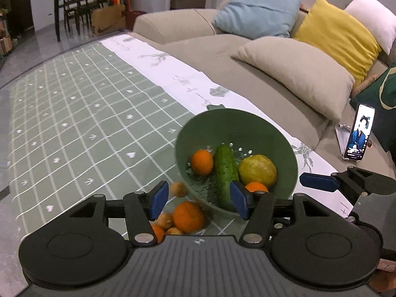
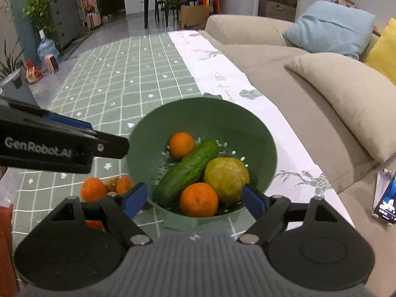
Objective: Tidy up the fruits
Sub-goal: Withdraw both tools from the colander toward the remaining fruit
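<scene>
A green colander bowl (image 2: 247, 123) stands on the checked tablecloth. It holds a cucumber (image 2: 188, 170), two oranges (image 2: 182, 144) (image 2: 199, 199) and a yellow-green fruit (image 2: 226, 179). My right gripper (image 2: 194, 200) hovers open over the bowl's near rim, its pads touching nothing. Left of the bowl (image 1: 284, 148) lie loose oranges (image 1: 189, 216) and small brown fruits (image 1: 179, 189). My left gripper (image 1: 199, 203) is open above them, with nothing pressed between its pads. One of its fingers (image 2: 109, 143) reaches toward the bowl's left rim in the right wrist view.
A beige sofa (image 1: 222, 57) with blue, yellow, white and beige cushions runs along the table's right side. A phone (image 1: 360, 133) stands lit on the sofa seat. A white cloth strip (image 1: 188, 79) covers the table's right edge. Something red (image 2: 5, 222) lies at the near left.
</scene>
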